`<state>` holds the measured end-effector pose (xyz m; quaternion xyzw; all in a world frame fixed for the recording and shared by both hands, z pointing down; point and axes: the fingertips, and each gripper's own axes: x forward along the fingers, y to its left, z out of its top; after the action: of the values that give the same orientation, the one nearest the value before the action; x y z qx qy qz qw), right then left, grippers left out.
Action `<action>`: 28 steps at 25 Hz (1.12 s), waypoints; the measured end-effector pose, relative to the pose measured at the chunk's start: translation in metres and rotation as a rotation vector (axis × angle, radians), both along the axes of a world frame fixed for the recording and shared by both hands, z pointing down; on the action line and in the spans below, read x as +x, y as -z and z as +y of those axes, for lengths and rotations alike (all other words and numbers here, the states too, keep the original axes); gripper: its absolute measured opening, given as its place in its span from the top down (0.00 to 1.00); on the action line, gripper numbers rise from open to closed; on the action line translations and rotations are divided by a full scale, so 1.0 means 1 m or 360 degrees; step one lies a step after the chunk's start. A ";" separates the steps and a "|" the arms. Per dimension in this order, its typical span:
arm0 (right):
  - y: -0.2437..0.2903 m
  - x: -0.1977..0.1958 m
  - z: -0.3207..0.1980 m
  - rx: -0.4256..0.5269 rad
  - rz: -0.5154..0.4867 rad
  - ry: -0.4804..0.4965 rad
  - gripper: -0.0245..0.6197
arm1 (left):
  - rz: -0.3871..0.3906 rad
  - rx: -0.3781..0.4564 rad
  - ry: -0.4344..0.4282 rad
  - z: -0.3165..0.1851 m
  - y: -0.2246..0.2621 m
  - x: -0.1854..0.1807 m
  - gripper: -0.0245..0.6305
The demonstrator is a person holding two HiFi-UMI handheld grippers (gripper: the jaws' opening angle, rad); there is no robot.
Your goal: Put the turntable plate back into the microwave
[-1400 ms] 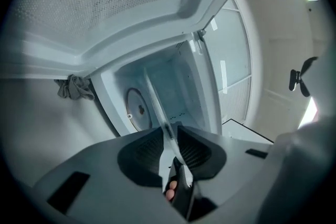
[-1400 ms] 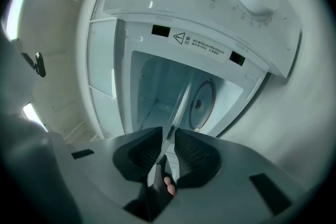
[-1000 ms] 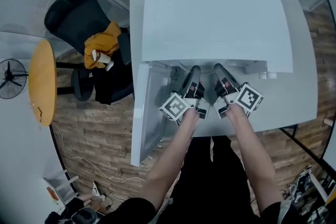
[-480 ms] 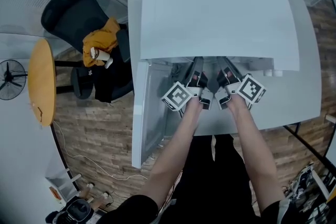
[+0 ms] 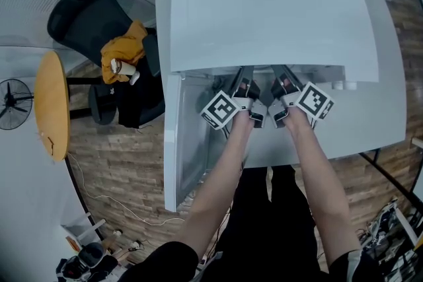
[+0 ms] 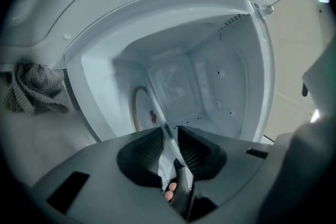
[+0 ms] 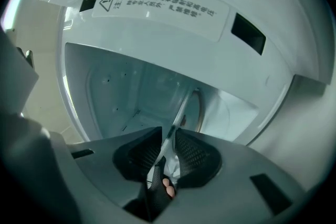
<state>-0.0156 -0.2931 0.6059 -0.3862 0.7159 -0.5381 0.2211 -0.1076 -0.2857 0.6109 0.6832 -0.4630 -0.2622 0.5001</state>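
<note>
Both grippers hold the turntable plate [image 6: 157, 113] by its near rim inside the microwave [image 5: 271, 10] cavity, presumably to lower it evenly.

Left gripper [image 6: 169, 130]: pads clamp the rim (which runs toward 11 o'clock).

Right gripper [image 7: 168, 131]: jaws have just been opening slightly. The rim lies between the pads, apparently in contact.

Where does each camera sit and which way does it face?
Head view: on the person's head, facing down at the microwave; forearms, left gripper, right gripper show.
Left gripper view: on the left gripper, facing into the cavity; jaws clamp the turntable plate.
Right gripper view: likewise on the right gripper; jaws, just opening, pinch the plate.
Shared: plate, cavity.
</note>
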 end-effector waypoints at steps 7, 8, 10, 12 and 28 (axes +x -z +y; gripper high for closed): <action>-0.004 -0.004 -0.001 -0.0040 0.0031 0.0038 0.81 | 0.0077 -0.0016 0.0034 -0.003 0.001 -0.002 0.85; -0.004 -0.005 -0.001 -0.0054 0.0030 0.0050 0.80 | 0.0132 -0.0012 0.0051 -0.004 0.002 -0.002 0.85; -0.005 -0.007 0.000 -0.0075 0.0018 0.0076 0.80 | 0.0227 -0.0008 0.0086 -0.005 0.004 -0.002 0.86; -0.006 -0.008 0.001 -0.0079 0.0023 0.0100 0.80 | 0.0245 -0.0034 0.0114 -0.005 0.002 -0.004 0.87; -0.011 -0.003 0.012 -0.0104 -0.0078 0.0065 0.85 | 0.0224 -0.0145 0.0130 -0.003 -0.011 -0.004 0.88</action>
<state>-0.0185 -0.2808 0.6171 -0.3653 0.7000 -0.5748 0.2148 -0.1118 -0.2887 0.6216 0.6202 -0.4655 -0.3085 0.5508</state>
